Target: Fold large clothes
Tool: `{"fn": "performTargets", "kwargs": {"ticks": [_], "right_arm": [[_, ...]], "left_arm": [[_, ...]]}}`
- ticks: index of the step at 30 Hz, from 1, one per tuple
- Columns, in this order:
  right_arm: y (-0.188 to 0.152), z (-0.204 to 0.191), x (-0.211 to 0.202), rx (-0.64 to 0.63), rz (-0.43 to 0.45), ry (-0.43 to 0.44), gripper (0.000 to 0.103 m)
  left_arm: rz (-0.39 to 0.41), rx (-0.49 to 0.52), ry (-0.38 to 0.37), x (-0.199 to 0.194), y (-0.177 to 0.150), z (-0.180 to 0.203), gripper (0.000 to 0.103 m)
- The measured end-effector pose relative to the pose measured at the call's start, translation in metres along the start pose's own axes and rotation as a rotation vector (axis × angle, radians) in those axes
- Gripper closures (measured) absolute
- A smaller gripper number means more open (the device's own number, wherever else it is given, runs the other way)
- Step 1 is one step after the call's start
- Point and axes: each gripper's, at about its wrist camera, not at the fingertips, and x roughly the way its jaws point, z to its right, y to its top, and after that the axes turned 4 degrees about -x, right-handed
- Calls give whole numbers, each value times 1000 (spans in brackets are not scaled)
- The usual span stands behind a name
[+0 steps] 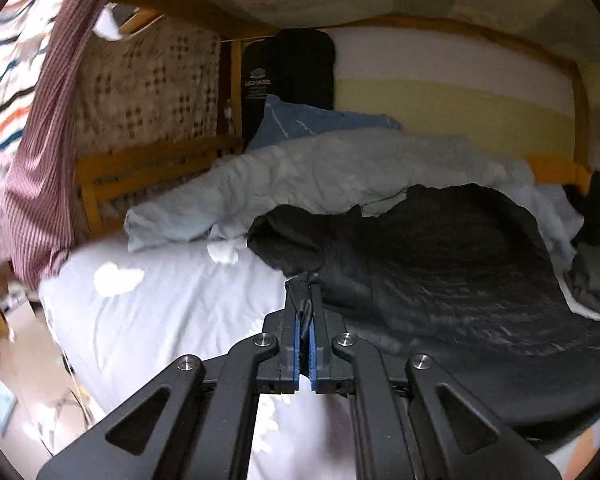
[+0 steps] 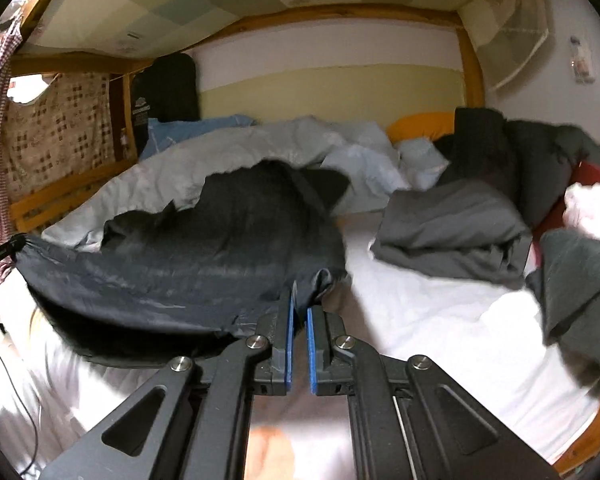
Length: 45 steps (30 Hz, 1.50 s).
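Note:
A large dark, shiny garment (image 1: 452, 264) hangs stretched above the white bed sheet (image 1: 160, 320), its far part draped over the rumpled grey duvet (image 1: 320, 168). My left gripper (image 1: 305, 286) is shut on the garment's near left edge, with dark cloth pinched between the blue pads. In the right wrist view the same garment (image 2: 220, 248) spans from the left gripper (image 2: 14, 246) at the far left to my right gripper (image 2: 300, 300), which is shut on its near right edge. The cloth sags between the two grips.
A pile of dark grey clothes (image 2: 452, 228) lies on the sheet to the right, with more dark cloth (image 2: 580, 280) at the right edge. A striped red-white cloth (image 1: 44, 152) hangs at the left. Wooden bunk rails (image 1: 140, 172) and a blue pillow (image 1: 312, 124) stand behind.

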Motion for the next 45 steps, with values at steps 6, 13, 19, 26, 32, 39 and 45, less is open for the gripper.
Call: {"fn": "performTargets", "kwargs": {"ticks": [6, 13, 19, 26, 32, 39, 45], "right_arm": [[47, -3, 97, -70, -37, -84, 97], [32, 4, 230, -90, -219, -106, 97], [2, 8, 279, -106, -331, -76, 97], [-4, 13, 293, -64, -381, -74, 96], [0, 9, 280, -86, -322, -184, 24], [12, 20, 207, 21, -17, -284, 0], [16, -7, 177, 63, -16, 53, 0]], "left_arm": [[-98, 3, -42, 93, 12, 15, 100], [-252, 144, 33, 197, -20, 45, 96], [-320, 194, 48, 247, -55, 58, 96], [-365, 196, 40, 262, -63, 57, 94], [-11, 159, -10, 192, -42, 49, 37], [258, 132, -243, 84, -39, 54, 14], [81, 192, -558, 54, -63, 90, 7]]}}
